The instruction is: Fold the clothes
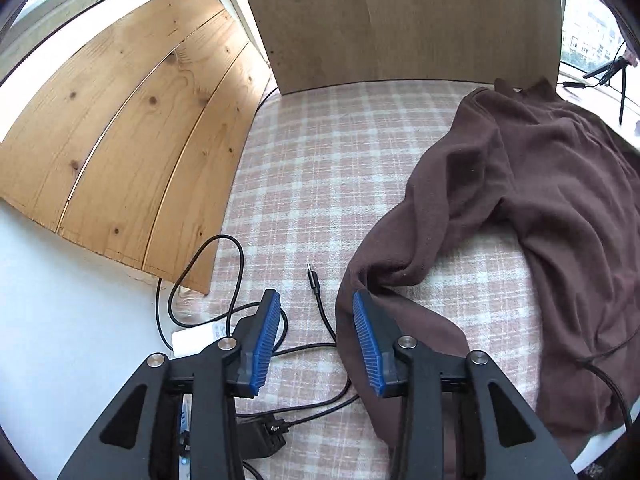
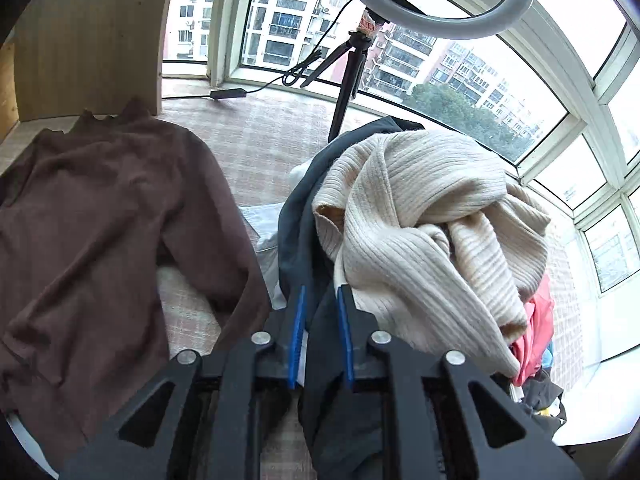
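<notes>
Where plaid blanket (image 1: 320, 168) shows bare: soft woven checks, flat, roomy toward 11 o'clock up to pine boards (image 1: 132, 128). Brown fleece top (image 1: 532, 184) sprawled at 2 o'clock, sleeve edge beside left gripper (image 1: 316, 300), released, gripping nothing. Right gripper (image 2: 320, 292) parted over dark garment (image 2: 300, 220); ribbed cream knit (image 2: 424, 220) heaped at 1 o'clock.

Garments: one brown sweater (image 2: 100, 220), spread flat on the checked blanket (image 1: 320, 168); one cream ribbed sweater (image 2: 424, 232), one dark grey garment (image 2: 304, 216) and one red garment (image 2: 536, 332), heaped together at right.
Grippers: two, left gripper (image 1: 316, 300) and right gripper (image 2: 320, 292).
Cables: one black cable (image 1: 320, 304), near left.
Wooden boards: one pine panel (image 1: 132, 128), far left.
Ring lights: one ring light (image 2: 436, 0) on one tripod (image 2: 348, 76), far.
</notes>
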`<state>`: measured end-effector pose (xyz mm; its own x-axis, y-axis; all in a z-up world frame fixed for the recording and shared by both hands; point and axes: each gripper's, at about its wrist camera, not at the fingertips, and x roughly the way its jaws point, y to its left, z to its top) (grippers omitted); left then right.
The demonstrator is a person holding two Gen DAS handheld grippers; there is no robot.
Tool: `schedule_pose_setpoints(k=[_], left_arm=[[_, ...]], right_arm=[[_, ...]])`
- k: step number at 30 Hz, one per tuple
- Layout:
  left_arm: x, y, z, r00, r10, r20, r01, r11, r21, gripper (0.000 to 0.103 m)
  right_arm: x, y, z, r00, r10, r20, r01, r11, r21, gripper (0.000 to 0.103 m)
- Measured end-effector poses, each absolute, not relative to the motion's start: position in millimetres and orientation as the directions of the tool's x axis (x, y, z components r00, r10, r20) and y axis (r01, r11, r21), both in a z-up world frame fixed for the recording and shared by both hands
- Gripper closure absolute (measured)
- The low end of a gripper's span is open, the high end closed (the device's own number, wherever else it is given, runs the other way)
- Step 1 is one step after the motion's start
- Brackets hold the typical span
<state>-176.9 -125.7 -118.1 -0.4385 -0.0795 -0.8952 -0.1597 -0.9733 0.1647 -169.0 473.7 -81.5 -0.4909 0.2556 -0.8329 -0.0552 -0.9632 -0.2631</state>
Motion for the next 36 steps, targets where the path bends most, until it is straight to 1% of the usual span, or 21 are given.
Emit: schedule_pose_setpoints(k=[1,4,5,6,10,13,15,16,17,18,19,20,21,22,24,27,28,30,31,34,36], left_arm=[[-170.2,-128.0,-112.4,-0.443,-0.050,-0.895,-0.173,-0.975,0.140,0.069],[-138.2,-122.5,-91.6,-0.453,0.089,-0.887,-0.262,-0.964,0.036,0.068],[-126.0,-119.8,-84.5,-0.454,0.128,-0.882,-0.290,-0.957,0.010,0.068],[-114.5,-117.1,-79.4,-0.445,0.172,-0.879,-0.313,-0.949,-0.028,0.068],[-68.4,-99.5,-83.2,-0.349,0.360,-0.865,-0.395,-0.894,-0.213,0.068],[-33.0,-60.2,-108.4,-0.253,0.394,-0.883,-0.477,-0.846,-0.240,0.068],[-12.1,-31.0,-125.4,-0.194,0.397,-0.897,-0.539,-0.807,-0.240,0.068],[-5.0,-20.2,-133.6,-0.173,0.398,-0.901,-0.550,-0.798,-0.246,0.068],[1.8,-9.6,-141.7,-0.151,0.398,-0.905,-0.560,-0.788,-0.254,0.068],[6.7,-0.1,-149.8,-0.129,0.397,-0.909,-0.567,-0.781,-0.262,0.068],[12.4,9.1,-156.9,-0.121,0.378,-0.918,-0.577,-0.779,-0.245,0.068],[18.7,15.7,-162.5,-0.128,0.349,-0.928,-0.589,-0.780,-0.212,0.068],[23.5,19.1,-166.9,-0.135,0.324,-0.936,-0.590,-0.785,-0.187,0.068],[28.1,22.0,-171.1,-0.139,0.303,-0.943,-0.590,-0.790,-0.166,0.068],[34.8,22.2,-175.5,-0.127,0.295,-0.947,-0.574,-0.801,-0.173,0.068],[44.7,21.7,-183.3,-0.127,0.259,-0.958,-0.586,-0.798,-0.138,0.068],[45.6,20.8,-186.5,-0.126,0.248,-0.961,-0.584,-0.801,-0.130,0.068],[47.1,18.9,-192.8,-0.124,0.228,-0.966,-0.578,-0.808,-0.116,0.068],[46.1,17.6,-194.9,-0.127,0.227,-0.965,-0.571,-0.813,-0.116,0.068],[43.7,16.2,-199.3,-0.134,0.233,-0.963,-0.561,-0.819,-0.120,0.068],[42.8,16.8,-203.4,-0.126,0.233,-0.964,-0.567,-0.814,-0.122,0.068]], right_arm=[[-155.8,468.7,-77.4,-0.496,0.215,-0.841,-0.023,-0.972,-0.235,0.068],[-115.8,453.2,-65.7,-0.502,0.092,-0.860,0.077,-0.986,-0.150,0.058],[-105.2,445.4,-72.2,-0.482,0.055,-0.874,0.090,-0.990,-0.112,0.048],[-94.4,436.9,-84.9,-0.456,0.045,-0.889,0.080,-0.993,-0.091,0.046],[-56.7,410.5,-144.6,-0.335,-0.017,-0.942,0.013,-1.000,0.013,0.045],[-39.1,391.0,-186.9,-0.258,0.021,-0.966,0.012,-1.000,-0.025,0.045],[-31.9,384.7,-200.7,-0.253,0.082,-0.964,0.046,-0.994,-0.097,0.046],[-28.6,385.5,-202.6,-0.254,0.075,-0.964,0.061,-0.994,-0.093,0.046],[-26.4,389.0,-200.3,-0.262,0.042,-0.964,0.075,-0.995,-0.064,0.054],[-24.2,392.6,-198.0,-0.270,0.009,-0.963,0.089,-0.995,-0.034,0.078],[-24.0,398.2,-195.0,-0.268,-0.009,-0.964,0.091,-0.996,-0.016,0.093],[-23.7,405.0,-189.7,-0.277,0.008,-0.961,0.096,-0.995,-0.035,0.099],[-23.4,411.9,-184.4,-0.287,0.025,-0.958,0.101,-0.993,-0.056,0.099],[-23.3,422.4,-177.9,-0.313,0.094,-0.945,0.096,-0.987,-0.130,0.099],[-24.4,454.2,-167.5,-0.339,0.344,-0.876,-0.007,-0.932,-0.363,0.098],[-12.8,484.6,-145.5,-0.366,0.438,-0.821,-0.098,-0.895,-0.434,0.094],[-4.4,483.4,-139.2,-0.393,0.306,-0.867,-0.044,-0.948,-0.315,0.091],[11.7,469.2,-138.1,-0.394,0.052,-0.918,0.090,-0.991,-0.095,0.060],[16.5,455.7,-144.2,-0.383,-0.008,-0.924,0.156,-0.986,-0.056,0.056],[19.3,424.5,-170.0,-0.364,-0.049,-0.930,0.302,-0.951,-0.068,0.055],[22.8,406.0,-186.0,-0.331,-0.077,-0.941,0.351,-0.935,-0.047,0.055]])
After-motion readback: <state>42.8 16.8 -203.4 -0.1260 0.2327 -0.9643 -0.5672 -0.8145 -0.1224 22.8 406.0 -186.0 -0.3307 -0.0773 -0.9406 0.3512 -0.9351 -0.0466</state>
